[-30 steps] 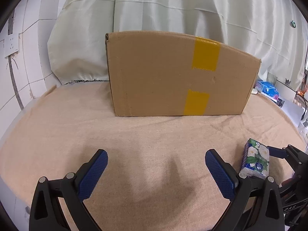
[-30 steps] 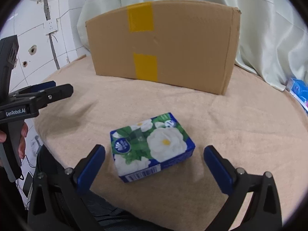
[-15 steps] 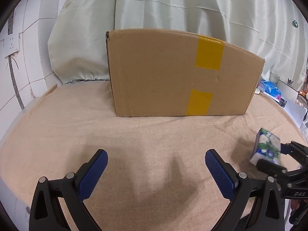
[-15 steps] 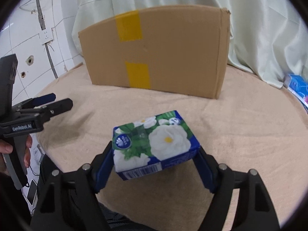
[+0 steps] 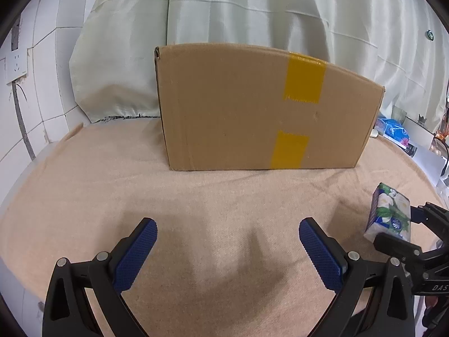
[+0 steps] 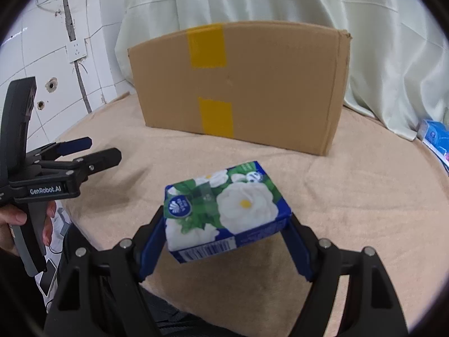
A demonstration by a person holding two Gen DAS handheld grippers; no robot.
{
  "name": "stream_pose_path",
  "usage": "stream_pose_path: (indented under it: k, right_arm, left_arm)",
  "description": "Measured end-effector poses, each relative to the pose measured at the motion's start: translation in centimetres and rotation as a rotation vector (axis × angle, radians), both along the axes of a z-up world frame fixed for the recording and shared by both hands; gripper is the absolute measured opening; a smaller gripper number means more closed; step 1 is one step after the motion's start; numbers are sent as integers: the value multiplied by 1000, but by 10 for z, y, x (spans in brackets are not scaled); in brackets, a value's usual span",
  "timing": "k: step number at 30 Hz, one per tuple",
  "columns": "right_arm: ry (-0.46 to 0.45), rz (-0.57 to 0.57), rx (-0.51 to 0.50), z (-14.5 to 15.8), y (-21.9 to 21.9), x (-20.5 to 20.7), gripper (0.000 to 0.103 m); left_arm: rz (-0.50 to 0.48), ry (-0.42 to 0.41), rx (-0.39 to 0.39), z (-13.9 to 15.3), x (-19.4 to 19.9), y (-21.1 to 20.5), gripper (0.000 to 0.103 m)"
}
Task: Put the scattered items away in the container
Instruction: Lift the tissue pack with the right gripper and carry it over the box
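A cardboard box with yellow tape stands at the back of the tan cloth table; it also shows in the right wrist view. Its opening is hidden. My right gripper is shut on a blue and green tissue pack with white flowers and holds it above the cloth, in front of the box. The pack also shows at the right edge of the left wrist view. My left gripper is open and empty, low over the cloth in front of the box; it shows from the side in the right wrist view.
Blue tissue packs lie at the far right beside the curtain, also seen in the left wrist view. A pale curtain hangs behind the box. A tiled wall with a socket is on the left.
My right gripper closed on the tissue pack and lifted it off the cloth. The left gripper has stayed in place, open.
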State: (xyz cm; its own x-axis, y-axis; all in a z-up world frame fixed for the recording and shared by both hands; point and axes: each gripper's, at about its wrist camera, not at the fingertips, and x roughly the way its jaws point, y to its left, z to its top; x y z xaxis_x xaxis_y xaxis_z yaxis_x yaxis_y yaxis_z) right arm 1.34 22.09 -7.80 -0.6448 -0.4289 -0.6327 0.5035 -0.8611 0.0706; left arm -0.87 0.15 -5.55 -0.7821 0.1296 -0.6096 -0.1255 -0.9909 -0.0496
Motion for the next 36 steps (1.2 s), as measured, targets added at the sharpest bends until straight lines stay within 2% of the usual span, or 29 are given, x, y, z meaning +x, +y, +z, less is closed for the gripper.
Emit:
stream_pose_path:
  k: [13,18,23,28,32,36]
  right_arm:
    - [2,-10,-7,-2,-2,1,81]
    - [35,-25,-16,13,0,3,81]
    - [124,-49,-36,63,2,0,81]
    - [205,-97,-69,116,7,-12,81]
    - [270,-127,-84,159,9,-30,81]
    - [310,-142,-85,188,2,-50,81]
  left_arm:
    - [0,-10,-8,-5,-3,1,102]
    - [5,23,-11,14,-8,1,102]
    - [8,102,4,62,-16,-1,102]
    - [18,170,-17,111,-31,0,102]
    - [18,219,-30,148,-50,3,102]
    - [25,254,-31,175,-70,6,102]
